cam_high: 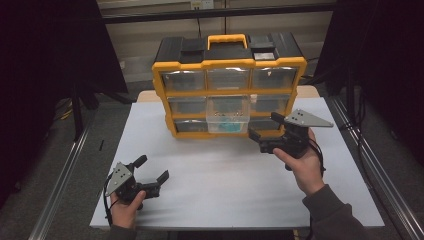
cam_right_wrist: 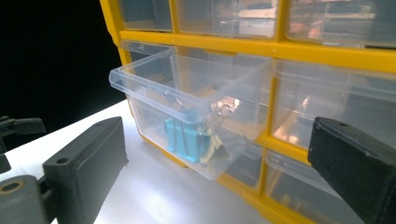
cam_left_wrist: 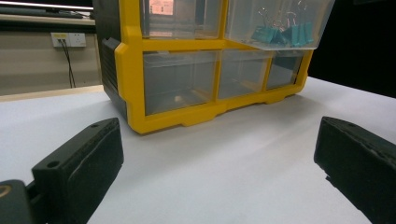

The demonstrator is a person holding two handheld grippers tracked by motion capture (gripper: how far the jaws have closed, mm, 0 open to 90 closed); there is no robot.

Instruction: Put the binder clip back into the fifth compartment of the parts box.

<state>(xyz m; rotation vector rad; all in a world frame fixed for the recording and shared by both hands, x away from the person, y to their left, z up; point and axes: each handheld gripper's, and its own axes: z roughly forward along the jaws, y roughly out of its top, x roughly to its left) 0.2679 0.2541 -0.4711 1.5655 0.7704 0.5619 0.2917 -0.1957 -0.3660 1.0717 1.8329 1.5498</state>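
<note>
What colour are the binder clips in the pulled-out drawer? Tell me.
Teal-blue binder clips with silver wire handles, clearest in the right gripper view.

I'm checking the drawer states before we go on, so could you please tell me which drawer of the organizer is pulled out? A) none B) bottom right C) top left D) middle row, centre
D: the centre drawer of the middle row juts out of the yellow organizer with blue binder clips inside, while the other drawers sit flush.
</note>
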